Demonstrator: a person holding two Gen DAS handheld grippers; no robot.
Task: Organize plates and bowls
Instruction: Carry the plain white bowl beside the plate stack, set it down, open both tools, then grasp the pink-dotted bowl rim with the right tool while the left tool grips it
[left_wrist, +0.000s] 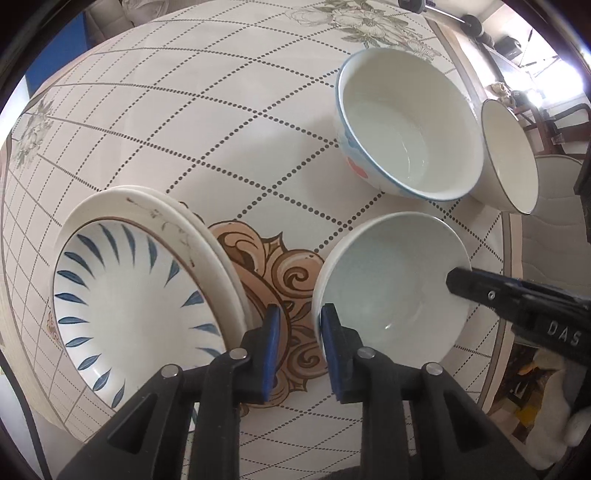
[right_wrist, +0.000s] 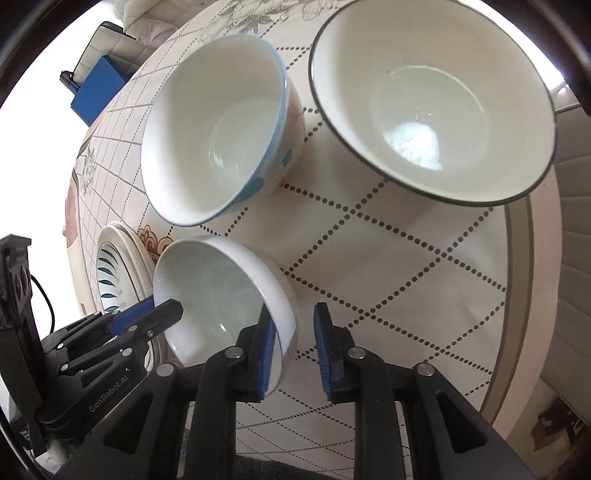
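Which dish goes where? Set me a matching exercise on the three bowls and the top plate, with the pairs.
1. plain white bowl
2. blue-rimmed bowl
3. dark-rimmed bowl
4. leaf-pattern plate

a. bowl farthest from the plate stack
b. red and blue marks outside
c. tops the plate stack
d. bowl nearest the plate stack

Pairs: 1-d, 2-b, 3-a, 4-c

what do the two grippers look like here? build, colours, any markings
Both are matte black with angular linkage arms, silver pivot pins and blue pads on the fingers. The left gripper carries white "GenRobot.AI" lettering on its body and has a thin black cable behind it. The right gripper shows white "DAS" lettering in the left wrist view.
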